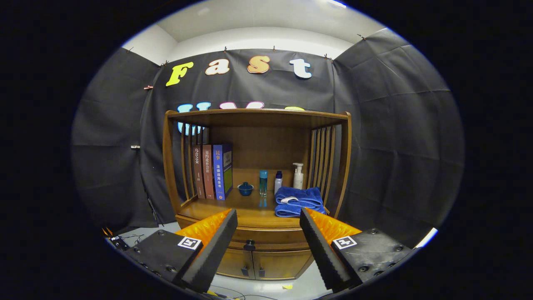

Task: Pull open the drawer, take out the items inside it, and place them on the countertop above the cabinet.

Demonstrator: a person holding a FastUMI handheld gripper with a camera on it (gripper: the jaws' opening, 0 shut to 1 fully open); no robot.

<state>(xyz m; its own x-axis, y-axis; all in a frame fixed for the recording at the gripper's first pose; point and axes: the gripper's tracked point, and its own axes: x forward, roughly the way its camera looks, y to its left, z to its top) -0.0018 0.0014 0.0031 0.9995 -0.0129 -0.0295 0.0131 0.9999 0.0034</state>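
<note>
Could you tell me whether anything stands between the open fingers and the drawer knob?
Nothing visible does. The gripper is open and apart from the cabinet, and the drawer knob sits ahead between the fingers, on the closed drawer below the countertop.

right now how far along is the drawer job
Nothing looks done yet: the drawer is shut, its knob untouched. The gripper is open and holds nothing, its fingers apart ahead of the knob. Left: pull it open, lift items out, set them on the countertop.
</note>
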